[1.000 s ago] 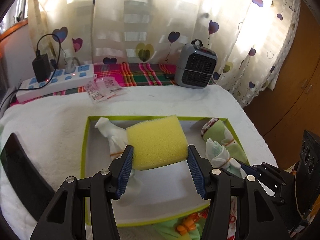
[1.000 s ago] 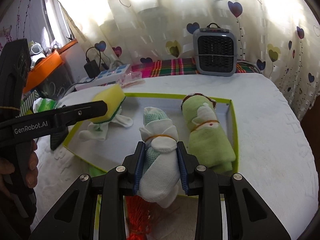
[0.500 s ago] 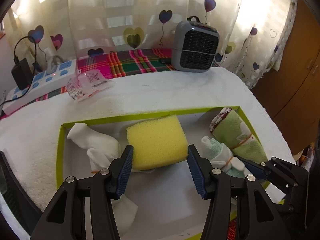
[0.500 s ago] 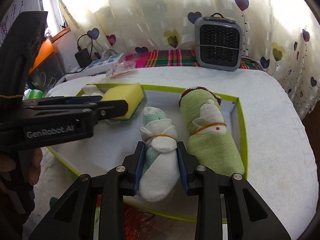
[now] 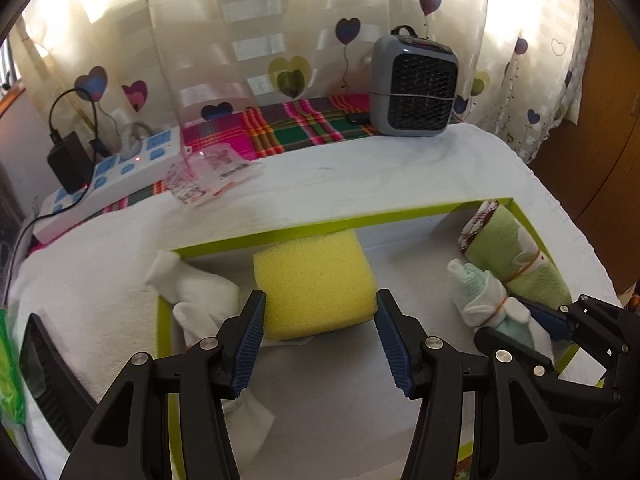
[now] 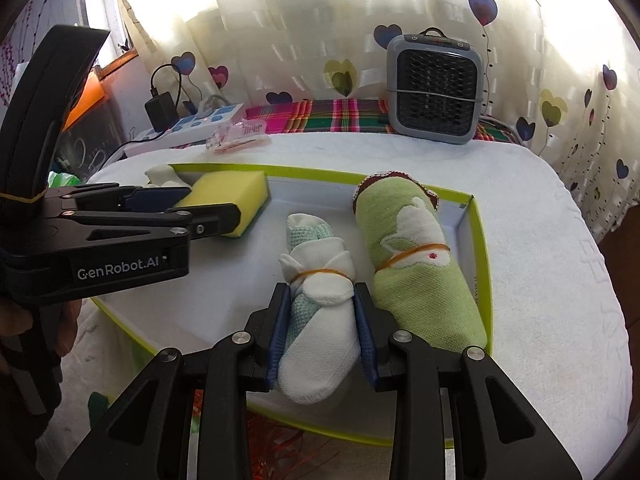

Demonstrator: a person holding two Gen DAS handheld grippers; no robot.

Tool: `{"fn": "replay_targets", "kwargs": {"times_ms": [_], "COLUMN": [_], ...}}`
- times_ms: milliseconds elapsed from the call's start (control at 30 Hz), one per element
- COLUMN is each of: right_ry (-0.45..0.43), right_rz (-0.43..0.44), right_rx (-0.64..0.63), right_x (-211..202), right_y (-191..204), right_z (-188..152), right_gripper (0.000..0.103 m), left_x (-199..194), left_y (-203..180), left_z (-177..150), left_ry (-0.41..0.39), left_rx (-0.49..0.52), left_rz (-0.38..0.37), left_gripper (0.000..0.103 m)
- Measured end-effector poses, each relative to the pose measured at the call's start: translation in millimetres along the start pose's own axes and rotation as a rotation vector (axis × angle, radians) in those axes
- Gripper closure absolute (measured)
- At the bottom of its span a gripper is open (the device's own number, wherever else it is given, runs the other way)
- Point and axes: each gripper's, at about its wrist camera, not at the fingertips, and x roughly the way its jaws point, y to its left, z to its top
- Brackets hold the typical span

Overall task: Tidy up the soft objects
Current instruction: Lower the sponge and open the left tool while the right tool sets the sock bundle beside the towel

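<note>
Bare tray [image 6: 476,216] floor lies between the yellow sponge [image 5: 316,280], pinched by the left gripper [image 5: 318,334], and the sock bundle [image 6: 316,312], clamped by the right gripper [image 6: 320,334].

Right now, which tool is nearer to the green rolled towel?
Right. The right tool, holding the white sock bundle, sits beside the green rolled towel; the left tool holds the sponge across the box.

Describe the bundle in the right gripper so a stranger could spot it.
Find the green-rimmed tray on the white towel. The bundle lies in the tray's middle, between the sponge and the green roll. It is the small white-and-mint one, banded orange, clamped in the right gripper.
</note>
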Motion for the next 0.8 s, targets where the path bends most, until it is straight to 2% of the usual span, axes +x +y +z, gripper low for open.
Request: {"fn": "replay_targets", "kwargs": {"times_ms": [133,267,400,800], "right_ry": [-0.003,-0.005,-0.005,-0.009], "right_rz": [-0.001,0.001,-0.003,-0.008], "right_rx": [0.003,0.006,0.001,-0.006], "right_x": [0.0,-0.1,0.0,0.5], "right_y": [0.3,-0.1,0.1,1.5], "right_z": [-0.5,-0.6,-0.6,-0.2], "right_gripper": [0.070,0.070,0.070,0.070], "left_x": [-1.4,-1.8,3.5,3.0], "left_y": [-0.3,-10.9,-17.3,-14.3], "left_z": [0.7,1.6,1.9,1.2], "left_ry": [-0.009,-0.026,-0.022,-0.027], "left_rx": [-0.011,0.020,0.051,0.029], "left_rz": [0.004,-0.008,0.012,0.008], "left_gripper": [0.049,0.049,0.049,0.046]}}
